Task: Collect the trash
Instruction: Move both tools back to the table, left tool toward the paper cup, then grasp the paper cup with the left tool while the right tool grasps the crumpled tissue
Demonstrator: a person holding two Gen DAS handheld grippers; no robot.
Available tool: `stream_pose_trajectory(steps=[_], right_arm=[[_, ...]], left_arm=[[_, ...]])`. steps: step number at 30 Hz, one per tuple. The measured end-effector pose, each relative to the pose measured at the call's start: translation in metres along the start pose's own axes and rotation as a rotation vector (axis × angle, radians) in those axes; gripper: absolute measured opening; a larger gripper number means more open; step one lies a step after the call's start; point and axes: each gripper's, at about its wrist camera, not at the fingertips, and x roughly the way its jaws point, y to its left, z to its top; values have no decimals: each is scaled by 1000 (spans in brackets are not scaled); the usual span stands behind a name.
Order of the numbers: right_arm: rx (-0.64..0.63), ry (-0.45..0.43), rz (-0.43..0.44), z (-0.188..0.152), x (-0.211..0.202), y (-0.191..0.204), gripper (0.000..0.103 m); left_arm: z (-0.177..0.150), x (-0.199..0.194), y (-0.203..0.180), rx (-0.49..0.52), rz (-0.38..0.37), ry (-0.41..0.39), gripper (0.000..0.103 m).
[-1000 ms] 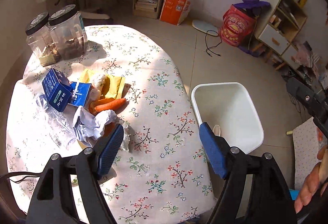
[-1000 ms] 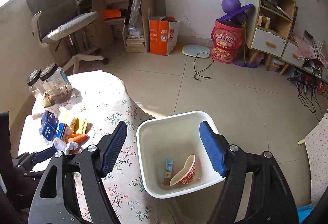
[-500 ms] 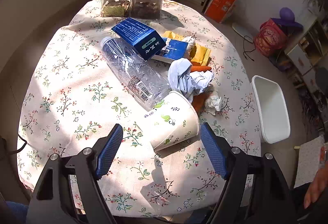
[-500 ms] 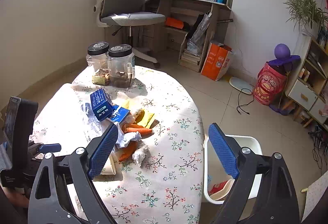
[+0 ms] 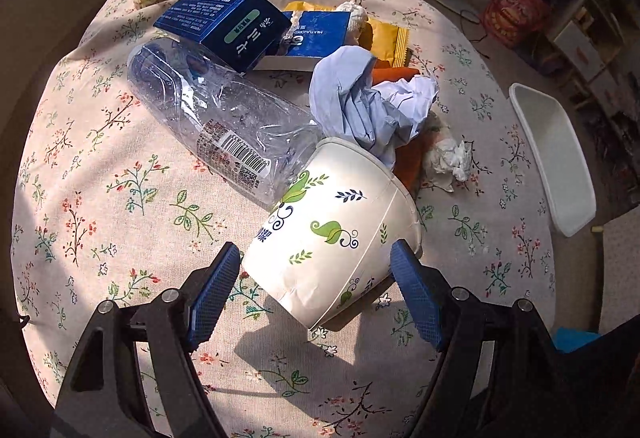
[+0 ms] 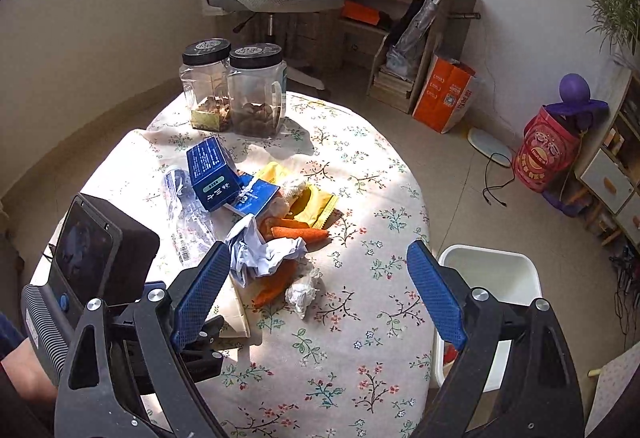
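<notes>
my left gripper (image 5: 316, 286) is spread, its pads flanking a paper cup (image 5: 332, 234) lying on its side on the bench (image 5: 120, 197), not yet touching. my right gripper (image 6: 318, 292) hangs spread and empty above the bench. the cup, white with green leaf prints and dented near its base, is probably light and easily crushed; i would pinch gently across the mid-wall. beyond it: bottle (image 5: 224, 117), crumpled paper (image 5: 372, 105); bin (image 5: 552, 157) beside the bench.

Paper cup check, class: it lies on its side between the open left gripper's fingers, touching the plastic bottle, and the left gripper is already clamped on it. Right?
Not clamped. In the left wrist view the left gripper is open around the paper cup, which touches the plastic bottle.
</notes>
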Motion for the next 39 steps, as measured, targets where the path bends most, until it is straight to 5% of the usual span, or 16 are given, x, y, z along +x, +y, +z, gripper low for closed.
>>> stream_pose_trajectory(steps=[5,10,15,17,19,26,27,28,30,34,39], right_arm=[[23,38,14,0,14,-1,86],[55,87,28,-1,30,-3,86],[173,205,51,-8,63,-22,86],[226,241,62,-12,75,-30,86],[266,276,78,-16,87,-35,84],[302,393,109,-35,124,-29,70],[297,407,113,-38,129,-26,65],[288,421,113,-40,133,-23,59],[267,451,116,-45,143,-18,50],[266,478,170,-49,147,-12,22],[239,459,172,-39,131,-9,21]], left_arm=[[0,0,-1,6,12,-12,71],[-1,-13,13,-54,-41,-41,48],[-4,-18,19,-78,-71,-44,42],[-5,-22,21,-85,-70,-56,32],[-3,-31,22,-87,-70,-85,0],[1,-26,24,-107,-118,-76,2],[2,-26,24,-105,-114,-71,12],[2,-25,24,-104,-104,-69,39],[3,-21,25,-105,-98,-67,67],[4,-9,16,-77,-137,-16,67],[8,-2,8,-60,-138,1,66]])
